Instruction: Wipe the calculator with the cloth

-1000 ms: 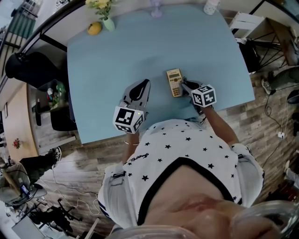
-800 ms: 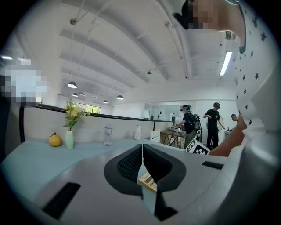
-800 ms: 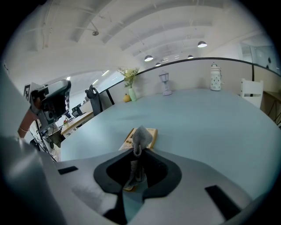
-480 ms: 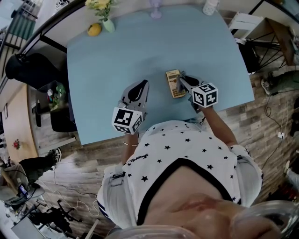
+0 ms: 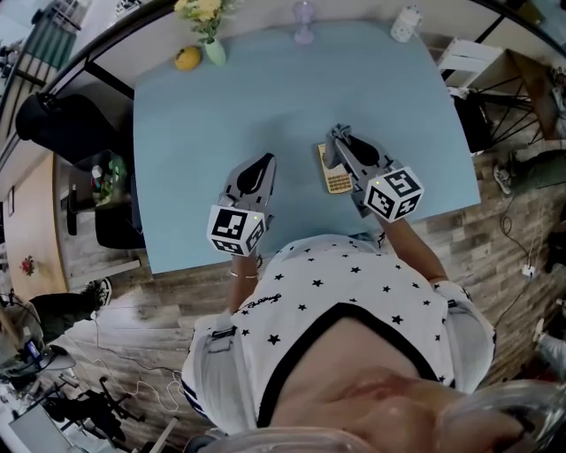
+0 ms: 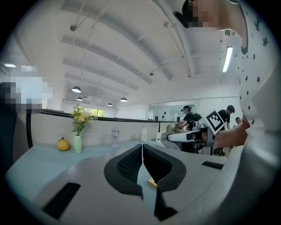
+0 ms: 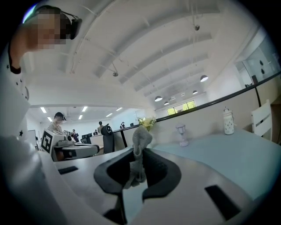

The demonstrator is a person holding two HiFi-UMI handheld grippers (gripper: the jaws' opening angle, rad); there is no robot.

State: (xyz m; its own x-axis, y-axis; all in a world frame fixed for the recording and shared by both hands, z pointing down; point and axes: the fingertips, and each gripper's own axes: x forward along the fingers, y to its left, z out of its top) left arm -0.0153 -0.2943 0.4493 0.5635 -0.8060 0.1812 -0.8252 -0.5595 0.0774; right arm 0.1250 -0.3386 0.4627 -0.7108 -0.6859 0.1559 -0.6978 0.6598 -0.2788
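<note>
A yellow calculator [image 5: 336, 180] lies on the blue table [image 5: 221, 115], slightly right of centre. My right gripper [image 5: 339, 135] reaches over the calculator's far end and hides most of it. It is shut on a grey cloth [image 7: 139, 147], which sticks up between the jaws in the right gripper view. My left gripper [image 5: 263, 165] rests to the left of the calculator, apart from it, with its jaws shut [image 6: 142, 147] on nothing. In the left gripper view a corner of the calculator [image 6: 152, 181] shows just past the jaws.
At the table's far edge stand a vase of yellow flowers [image 5: 206, 35], a yellow fruit [image 5: 186, 57], a glass goblet [image 5: 303, 25] and a white jar [image 5: 405, 21]. A white chair [image 5: 466, 44] stands off the right side. The table's near edge runs just in front of the person.
My right gripper has slid forward along the calculator, from its near right side to its far end, with the cloth in it. The left gripper has barely moved.
</note>
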